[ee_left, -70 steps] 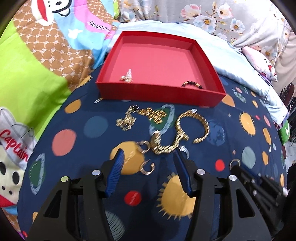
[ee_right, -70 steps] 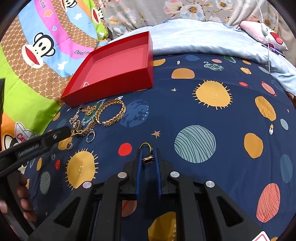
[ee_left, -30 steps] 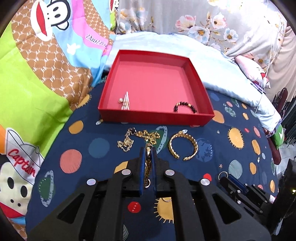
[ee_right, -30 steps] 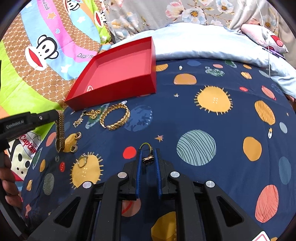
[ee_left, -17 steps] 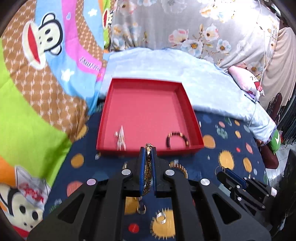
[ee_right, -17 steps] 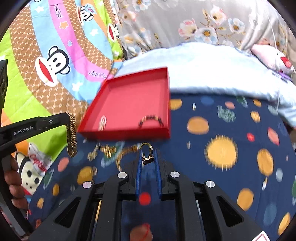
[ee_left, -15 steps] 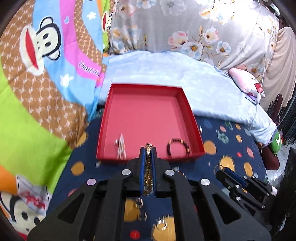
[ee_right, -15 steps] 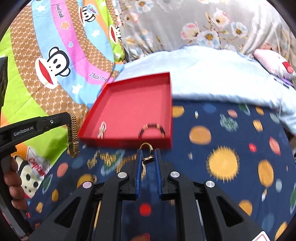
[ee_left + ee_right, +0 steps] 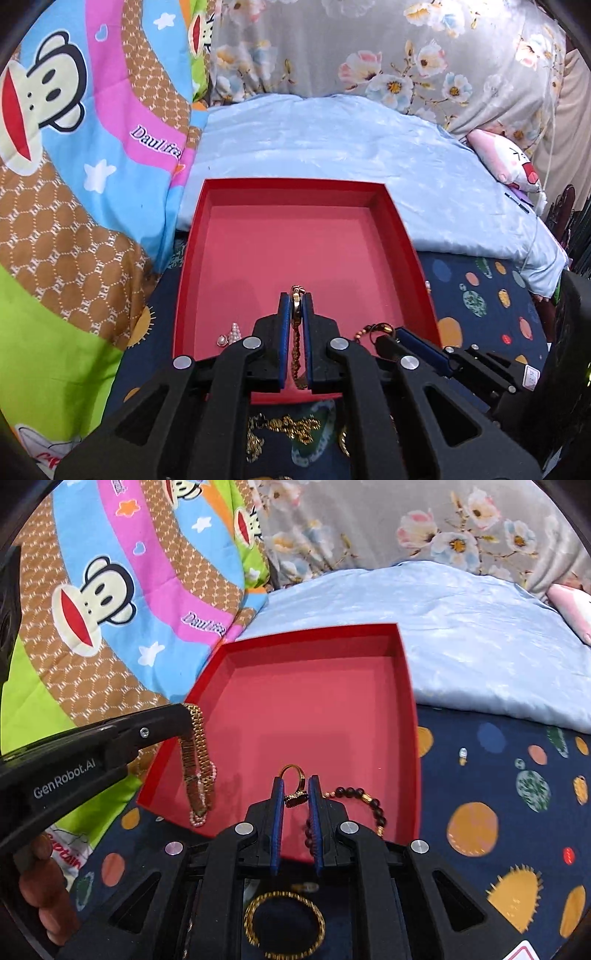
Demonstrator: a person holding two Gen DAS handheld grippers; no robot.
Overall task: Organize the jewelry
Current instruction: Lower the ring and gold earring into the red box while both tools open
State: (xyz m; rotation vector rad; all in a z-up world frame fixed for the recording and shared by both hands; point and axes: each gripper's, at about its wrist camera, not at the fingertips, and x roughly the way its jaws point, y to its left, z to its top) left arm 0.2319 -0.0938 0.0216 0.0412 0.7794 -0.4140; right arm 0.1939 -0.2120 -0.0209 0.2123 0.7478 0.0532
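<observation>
Left gripper: your left gripper (image 9: 295,314) was closed tight on a gold link bracelet (image 9: 195,760), which hung straight down from its blue pads.
Left gripper's place: it hovered over the near left part of the red tray (image 9: 402,236); in the right wrist view the bracelet dangled beside the tray's left wall.
Your left hand: your fingers (image 9: 44,897) were wrapped around the handle at the lower left edge of the right wrist view.
Right gripper: your right gripper (image 9: 296,797) was nearly closed, its pads pinching the dark top of a gold ring (image 9: 293,782), with the band standing up past the fingertips.
Right gripper's place: it was held above the tray's near wall, just right of the left gripper.
Tray: you had it lying on a navy bedspread with planets (image 9: 498,830), its far wall against a pale blue quilt (image 9: 332,147) and its left side by a monkey-print blanket (image 9: 74,147).
In the tray: a dark beaded bracelet (image 9: 365,801) lay at the near right and a pearl piece (image 9: 231,334) at the near left.
Outside the tray: a gold bangle (image 9: 284,923) and a gold chain (image 9: 291,424) lay on the bedspread just in front of the tray, partly hidden behind your grippers.
</observation>
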